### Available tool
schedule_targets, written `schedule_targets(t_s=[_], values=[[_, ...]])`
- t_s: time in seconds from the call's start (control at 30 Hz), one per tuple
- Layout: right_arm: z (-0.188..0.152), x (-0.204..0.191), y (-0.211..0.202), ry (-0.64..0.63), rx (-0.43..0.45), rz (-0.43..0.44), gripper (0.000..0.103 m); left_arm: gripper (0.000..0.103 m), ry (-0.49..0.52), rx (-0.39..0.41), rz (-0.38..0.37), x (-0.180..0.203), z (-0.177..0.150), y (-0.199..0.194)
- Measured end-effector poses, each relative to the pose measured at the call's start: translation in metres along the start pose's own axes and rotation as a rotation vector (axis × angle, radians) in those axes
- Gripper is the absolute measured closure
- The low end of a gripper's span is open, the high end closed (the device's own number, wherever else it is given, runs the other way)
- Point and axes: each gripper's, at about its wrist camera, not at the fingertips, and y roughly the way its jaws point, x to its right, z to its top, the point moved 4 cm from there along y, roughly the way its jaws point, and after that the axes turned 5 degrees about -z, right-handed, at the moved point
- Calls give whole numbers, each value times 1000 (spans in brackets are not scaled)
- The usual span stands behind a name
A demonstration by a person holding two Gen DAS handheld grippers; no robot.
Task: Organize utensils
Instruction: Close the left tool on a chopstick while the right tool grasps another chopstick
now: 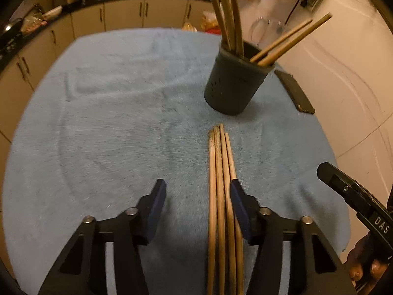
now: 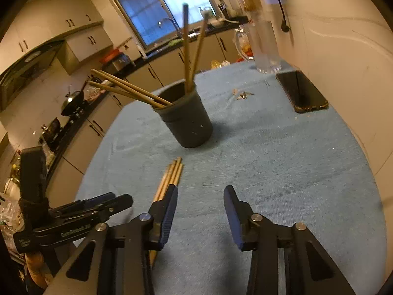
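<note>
- Chopsticks [image 1: 221,196]: I read bare, matt wood.
- Holder cup [image 1: 233,86]: matt dark plastic.
- Counter cloth [image 1: 122,123]: blue, fuzzy terry.
- Phone [image 2: 302,91]: glossy black face.

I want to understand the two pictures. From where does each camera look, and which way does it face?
Left wrist: on the left gripper, facing down at loose chopsticks between its fingers; right gripper and a hand at right.
Right wrist: on the right gripper, facing the cloth; left gripper at left.
Shared: chopsticks, holder, phone.

Four loose chopsticks [image 1: 222,196], one holder [image 1: 233,83], one phone [image 2: 302,91].
</note>
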Motion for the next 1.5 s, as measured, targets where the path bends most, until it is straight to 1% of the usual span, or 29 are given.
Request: schedule_targets(t_s=[0.1, 0.17, 0.2, 0.23, 0.3, 0.33, 0.4, 0.5, 0.57, 0.6, 0.67, 0.77, 0.83, 0.97, 1.07, 1.13, 1.2, 1.27, 1.33, 1.37, 1.5], values=[[3, 0, 10, 0, -17, -3, 64, 58, 11, -46, -14, 0, 6, 20], [5, 0, 17, -7, -30, -9, 64, 59, 18, -62, -16, 1, 9, 28], [6, 0, 21, -4, -37, -5, 65, 64, 27, -72, -12, 2, 10, 34], [7, 1, 23, -1, -42, -3, 65, 73, 34, -83, 0, 3, 11, 38], [10, 2, 29, 2, -50, -5, 67, 77, 49, -74, 13, 5, 14, 40], [11, 1, 31, 4, -52, 0, 68, 78, 53, -80, 9, 6, 15, 42], [13, 0, 35, 0, -58, 4, 68, 81, 68, -81, 25, 8, 17, 45], [17, -4, 44, -1, -82, 14, 69, 81, 105, -86, 59, 15, 21, 50], [19, -5, 51, 8, -104, 25, 69, 89, 124, -87, 94, 16, 22, 52], [20, -6, 55, 7, -117, 28, 69, 95, 126, -85, 109, 14, 22, 52], [20, -12, 64, -15, -150, 27, 69, 96, 102, -78, 74, 8, 21, 49], [20, -23, 79, -56, -207, 26, 71, 96, 56, -72, 66, -5, 15, 42], [19, -35, 91, -98, -255, 18, 73, 96, 3, -60, 53, -18, 8, 35], [15, -51, 109, -147, -306, -6, 82, 96, -75, -51, 19, -33, -4, 23], [11, -63, 119, -181, -337, -39, 86, 96, -107, -56, 1, -38, -11, 19], [10, -70, 122, -206, -339, -58, 87, 96, -110, -59, -6, -41, -13, 17], [10, -72, 124, -223, -341, -106, 93, 96, -120, -69, -19, -42, -11, 17], [10, -72, 125, -237, -347, -114, 93, 96, -120, -88, -38, -43, -4, 22], [11, -72, 125, -276, -340, -171, 93, 95, -121, -105, -51, -49, 2, 24], [11, -73, 126, -280, -344, -172, 93, 95, -120, -110, -56, -50, 7, 26], [18, -80, 135, -312, -336, -201, 93, 95, -103, -118, -44, -50, 29, 39]])
